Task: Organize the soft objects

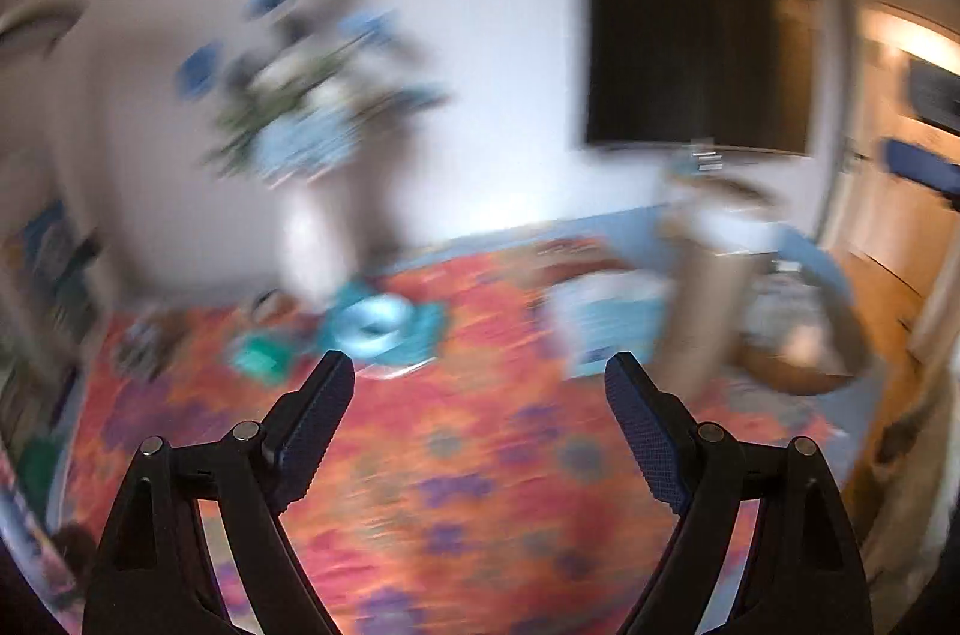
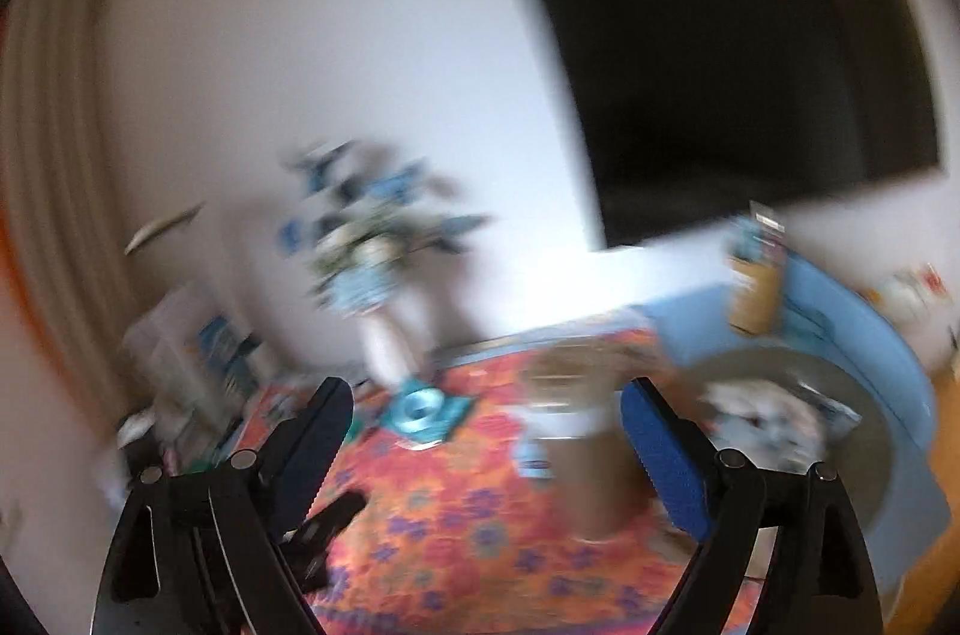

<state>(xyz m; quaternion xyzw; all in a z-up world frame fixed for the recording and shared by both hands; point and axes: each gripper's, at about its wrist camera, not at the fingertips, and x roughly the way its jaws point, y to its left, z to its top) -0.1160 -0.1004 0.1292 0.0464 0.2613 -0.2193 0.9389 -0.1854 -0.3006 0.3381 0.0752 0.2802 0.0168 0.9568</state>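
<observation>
Both views badly smeared; detail unreliable. Risk, as a judgement: aiming at anything on the orange-and-pink flowered cloth-covered table [image 1: 456,461] while the view was this blurred could send a finger into the tall white vase of blue flowers [image 1: 324,215] standing close behind the soft pieces and tip it. Left gripper [image 1: 480,371] stood wide open, nothing between its jaws, tilted down toward the table. Right gripper [image 2: 486,398] likewise wide and empty, angled down. The likely task item, a pale blue soft ring on a teal cloth [image 1: 375,326], lay ahead of the left fingers, apart from them. A shallow round woven basket [image 1: 804,335] sat at the right
</observation>
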